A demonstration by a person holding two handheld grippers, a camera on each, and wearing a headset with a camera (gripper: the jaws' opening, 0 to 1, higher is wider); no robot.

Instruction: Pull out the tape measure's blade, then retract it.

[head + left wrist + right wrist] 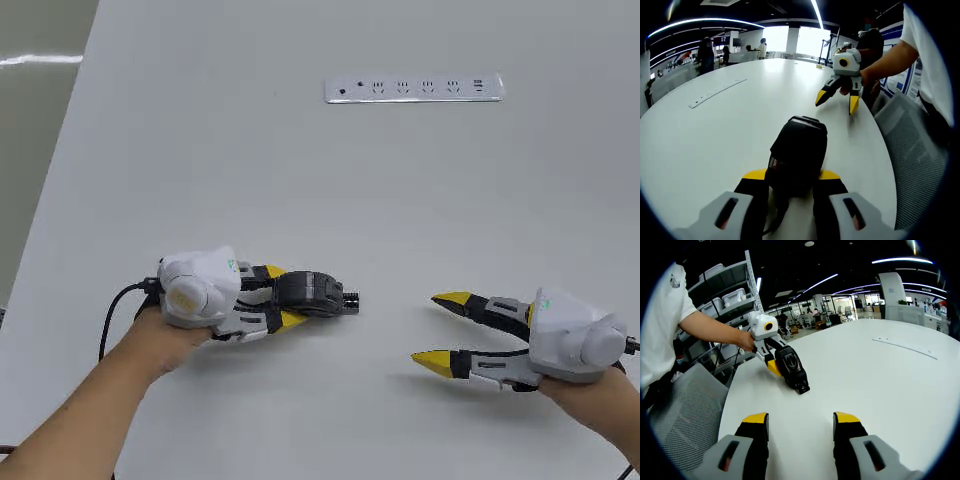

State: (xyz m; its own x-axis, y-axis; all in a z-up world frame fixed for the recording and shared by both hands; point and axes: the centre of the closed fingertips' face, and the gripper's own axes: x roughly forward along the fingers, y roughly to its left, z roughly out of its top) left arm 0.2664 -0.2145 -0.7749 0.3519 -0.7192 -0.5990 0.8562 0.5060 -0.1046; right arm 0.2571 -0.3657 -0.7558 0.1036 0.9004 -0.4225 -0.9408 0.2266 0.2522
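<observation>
since the blade is not yet drawn, the step in hand looks like the first one: lining up for the pull. nearest the person, at about 4 o'clock in the head view, the right gripper (441, 330) hovers just over the table (300, 180). its jaws are spread wide with nothing between them, and they point toward 9 o'clock. at about 8 o'clock the left gripper (286, 296) is clamped on the tape (312, 292), one jaw on each side of the black case. the case sits low on the table or just above it; i cannot tell whether it touches. its nose points to 3 o'clock, straight at the right gripper, with a bare gap of table between the two. a small dark stub (351, 297) sticks out of that nose; i judge it to be the blade's end hook, though it is too small to be sure. in the right gripper view the tape sits ahead beyond the open jaws, nose toward the camera, well apart. far off at 12 o'clock in the head view a power strip (413, 88) lies flat, out of the way.

the next move, as i judge it, calls for the right gripper to travel toward 9 o'clock, bracket the stub and close on it. that is a thin target and needs a level, centred approach, while the left gripper holds the case firm. only then can the right gripper draw back toward 3 o'clock.
</observation>
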